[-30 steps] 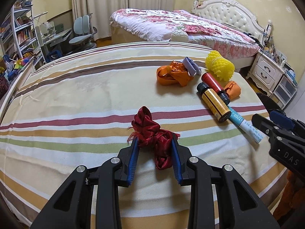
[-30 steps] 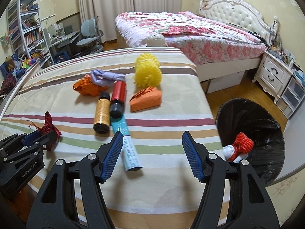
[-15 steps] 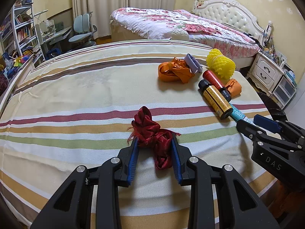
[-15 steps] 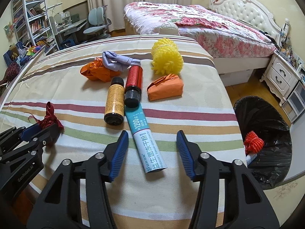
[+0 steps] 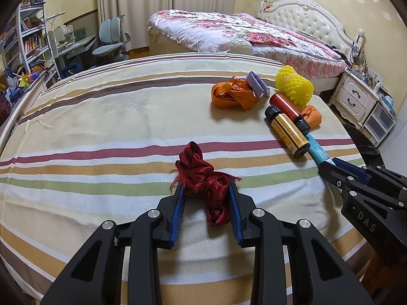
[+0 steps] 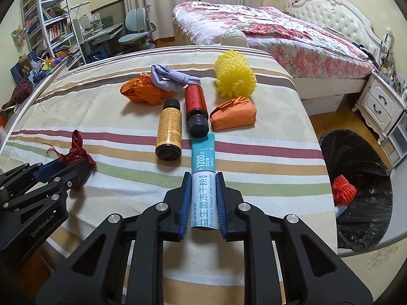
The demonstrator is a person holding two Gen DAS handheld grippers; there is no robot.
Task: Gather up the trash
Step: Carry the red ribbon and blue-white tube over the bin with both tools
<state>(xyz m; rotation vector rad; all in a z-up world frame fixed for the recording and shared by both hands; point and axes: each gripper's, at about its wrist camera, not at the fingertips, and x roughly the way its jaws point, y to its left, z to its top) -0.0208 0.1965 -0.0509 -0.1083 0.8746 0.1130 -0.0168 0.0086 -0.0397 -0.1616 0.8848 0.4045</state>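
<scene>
My left gripper (image 5: 206, 193) is shut on a crumpled dark red ribbon (image 5: 201, 178) lying on the striped tablecloth (image 5: 101, 132). My right gripper (image 6: 203, 180) is shut on the white end of a teal and white probiotics packet (image 6: 203, 178) that lies flat on the cloth. Beyond the packet lie an amber bottle (image 6: 169, 129), a red bottle (image 6: 195, 106), an orange wrapped packet (image 6: 234, 113), a yellow foam net (image 6: 235, 77), and an orange wrapper with a lilac cloth (image 6: 152, 86). The left gripper also shows in the right wrist view (image 6: 63, 170).
A bin lined with a black bag (image 6: 356, 185) stands on the floor right of the table, with a red net (image 6: 343, 188) inside. A bed (image 6: 267, 33), a nightstand (image 6: 381, 101) and a desk with chair (image 6: 134, 30) stand behind.
My right gripper moved forward and left over the teal packet and closed on it. My left gripper stays shut on the red ribbon in the same place.
</scene>
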